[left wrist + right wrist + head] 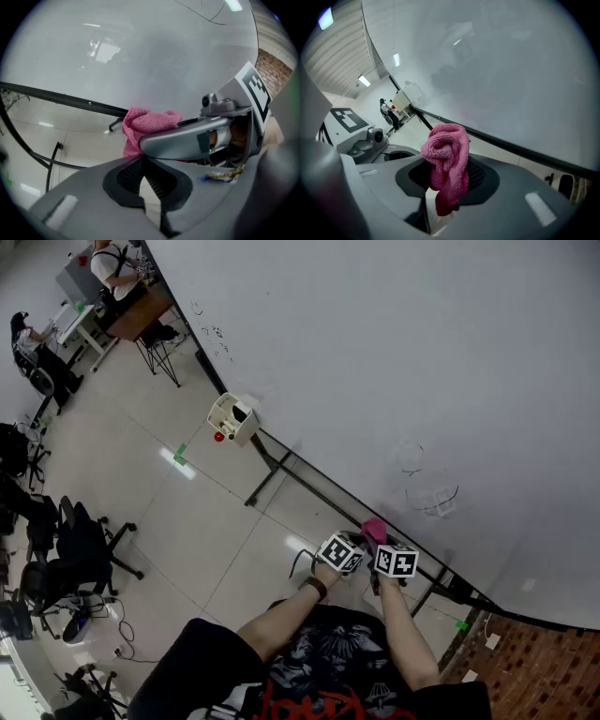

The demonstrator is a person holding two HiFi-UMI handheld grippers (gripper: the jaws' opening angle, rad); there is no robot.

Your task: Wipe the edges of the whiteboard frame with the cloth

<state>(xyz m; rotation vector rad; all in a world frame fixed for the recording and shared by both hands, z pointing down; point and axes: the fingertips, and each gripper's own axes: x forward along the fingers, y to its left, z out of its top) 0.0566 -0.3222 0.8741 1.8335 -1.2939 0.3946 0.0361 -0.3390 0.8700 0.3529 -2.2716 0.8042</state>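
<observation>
Right gripper (446, 182) clamps the cloth (445, 146) beside the frame (505, 144); left gripper (147, 179) sits closed, empty. The bunched fold could snag on the edge and pull free.

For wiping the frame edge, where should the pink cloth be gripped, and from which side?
Pinch the pink cloth across its bunched middle, from the side away from the frame, so a padded wad juts past the jaws. The right gripper holds it that way, tail hanging below.
</observation>
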